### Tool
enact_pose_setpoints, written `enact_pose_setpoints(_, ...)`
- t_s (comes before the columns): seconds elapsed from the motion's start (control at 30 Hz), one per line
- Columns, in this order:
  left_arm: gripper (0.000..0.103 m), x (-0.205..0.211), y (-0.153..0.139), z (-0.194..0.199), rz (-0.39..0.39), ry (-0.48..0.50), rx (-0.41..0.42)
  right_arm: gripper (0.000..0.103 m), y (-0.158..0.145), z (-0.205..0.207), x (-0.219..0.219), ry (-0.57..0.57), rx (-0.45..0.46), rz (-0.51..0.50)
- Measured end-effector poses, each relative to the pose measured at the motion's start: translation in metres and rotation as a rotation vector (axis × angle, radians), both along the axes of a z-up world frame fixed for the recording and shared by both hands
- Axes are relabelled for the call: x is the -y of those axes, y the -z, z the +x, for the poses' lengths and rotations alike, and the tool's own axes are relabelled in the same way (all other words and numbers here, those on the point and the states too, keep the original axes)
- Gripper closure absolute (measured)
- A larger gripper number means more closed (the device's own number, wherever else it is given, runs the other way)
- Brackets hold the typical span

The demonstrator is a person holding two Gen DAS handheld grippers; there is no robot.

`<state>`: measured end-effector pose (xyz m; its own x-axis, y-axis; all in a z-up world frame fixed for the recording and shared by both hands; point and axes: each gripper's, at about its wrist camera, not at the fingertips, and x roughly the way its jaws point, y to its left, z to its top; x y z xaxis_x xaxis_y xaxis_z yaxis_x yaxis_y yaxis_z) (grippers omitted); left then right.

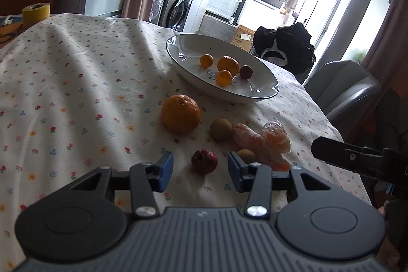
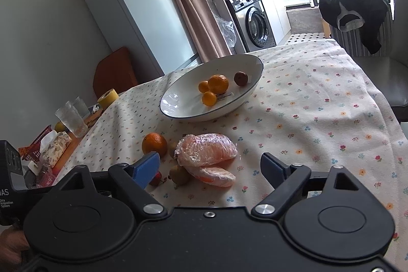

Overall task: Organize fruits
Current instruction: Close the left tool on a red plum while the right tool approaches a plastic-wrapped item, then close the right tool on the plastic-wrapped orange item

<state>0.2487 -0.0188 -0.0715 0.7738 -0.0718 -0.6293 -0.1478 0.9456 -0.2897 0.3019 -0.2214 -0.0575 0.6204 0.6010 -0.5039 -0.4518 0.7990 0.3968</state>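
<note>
A white bowl [image 1: 265,91] [image 2: 176,103] on the floral tablecloth holds three orange fruits [image 1: 227,64] and a dark red one [image 1: 245,72]. In front of it lie a large orange [image 1: 180,113] [image 2: 154,143], a yellow-green fruit [image 1: 220,129], a small yellow-green fruit [image 1: 246,155], peeled segments in plastic wrap [image 1: 265,144] [image 2: 206,149] and a dark red fruit [image 1: 204,161]. My left gripper [image 1: 201,168] is open, its pads either side of the dark red fruit, just short of it. My right gripper [image 2: 211,167] is open and empty, close to the wrapped segments.
A yellow tape roll [image 1: 35,12] stands at the table's far left corner. Glasses [image 2: 71,119] and snack packets [image 2: 51,149] sit on the uncovered left side. A chair [image 1: 341,91] with black clothing [image 1: 285,47] stands beyond the right edge.
</note>
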Motion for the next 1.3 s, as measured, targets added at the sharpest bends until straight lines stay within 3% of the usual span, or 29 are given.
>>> enact_pose_setpoints(0.3, 0.081, 0.007, 0.008, 0.01, 0.023, -0.001, -0.02, 0.017, 0.002, 0.004, -0.007, -0.015, -0.007, -0.011)
enact_pose_setpoints(1.13, 0.081, -0.032, -0.01, -0.018, -0.022, -0.091, 0.044, 0.017, 0.006, 0.028, -0.07, -0.059, 0.042, -0.203)
enact_pose_setpoints(1.17, 0.081, -0.032, -0.01, -0.019, -0.023, -0.091, 0.045, 0.02, 0.007, 0.029, -0.073, -0.064, 0.037, -0.208)
enact_pose_setpoints(1.3, 0.081, -0.033, -0.011, -0.02, -0.028, -0.094, 0.046, 0.052, 0.01, 0.035, -0.068, -0.026, 0.02, -0.209)
